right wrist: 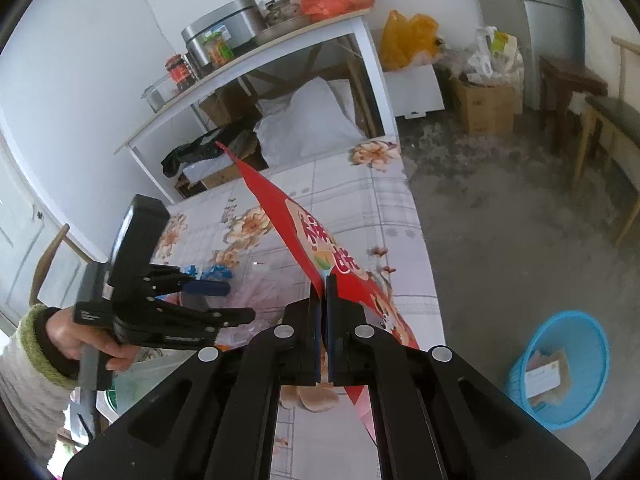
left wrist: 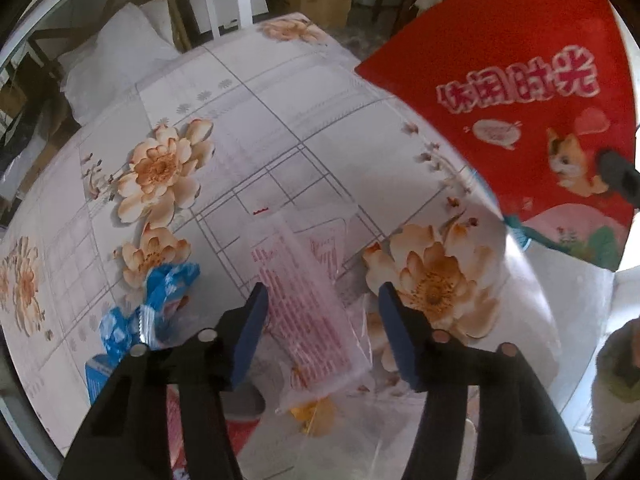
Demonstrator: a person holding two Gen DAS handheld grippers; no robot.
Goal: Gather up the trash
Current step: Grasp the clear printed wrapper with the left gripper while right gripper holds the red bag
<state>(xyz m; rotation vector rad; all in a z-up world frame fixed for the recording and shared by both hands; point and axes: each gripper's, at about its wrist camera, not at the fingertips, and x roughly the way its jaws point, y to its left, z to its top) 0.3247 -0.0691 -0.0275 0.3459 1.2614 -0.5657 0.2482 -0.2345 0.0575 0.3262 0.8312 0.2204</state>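
Floral tablecloth [left wrist: 280,92] carries one clear wrapper [left wrist: 308,300] between parted left gripper [left wrist: 324,300] jaws; blue wrappers at 9 o'clock partly hidden. Right gripper [right wrist: 324,280] clamps one red bag [right wrist: 280,208].

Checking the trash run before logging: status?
Right hand-held gripper shut on red bag. Left hand-held gripper open over clear wrapper. Nothing blocking.
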